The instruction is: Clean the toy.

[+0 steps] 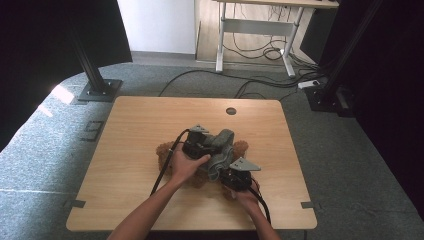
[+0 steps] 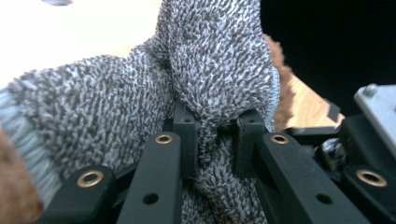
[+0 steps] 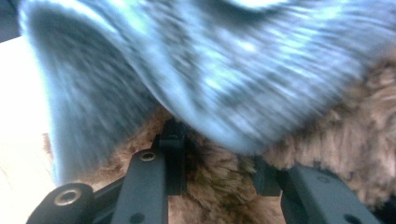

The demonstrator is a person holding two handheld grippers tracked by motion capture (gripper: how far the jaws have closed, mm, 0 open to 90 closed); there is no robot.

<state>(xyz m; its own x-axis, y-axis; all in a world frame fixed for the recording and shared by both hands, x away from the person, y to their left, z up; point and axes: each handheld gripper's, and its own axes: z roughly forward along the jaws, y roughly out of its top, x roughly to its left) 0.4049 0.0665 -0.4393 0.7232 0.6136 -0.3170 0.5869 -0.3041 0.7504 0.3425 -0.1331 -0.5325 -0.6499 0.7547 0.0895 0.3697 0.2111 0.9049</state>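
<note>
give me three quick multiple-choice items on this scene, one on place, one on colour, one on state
1. Where does the brown plush toy lie?
A. middle of the table
B. on the floor
C. at the table's far left corner

2. What colour is the knitted garment?
A. red
B. flecked grey
C. yellow

3. What is the left gripper doing?
A. hanging open above the table
B. pinching a fold of the garment
C. lying on the floor

Answers: 1 A, the high view shows the toy mid-table. 2 B, the left gripper view shows grey flecked yarn. 3 B, its jaws clamp a bunched fold.
</note>
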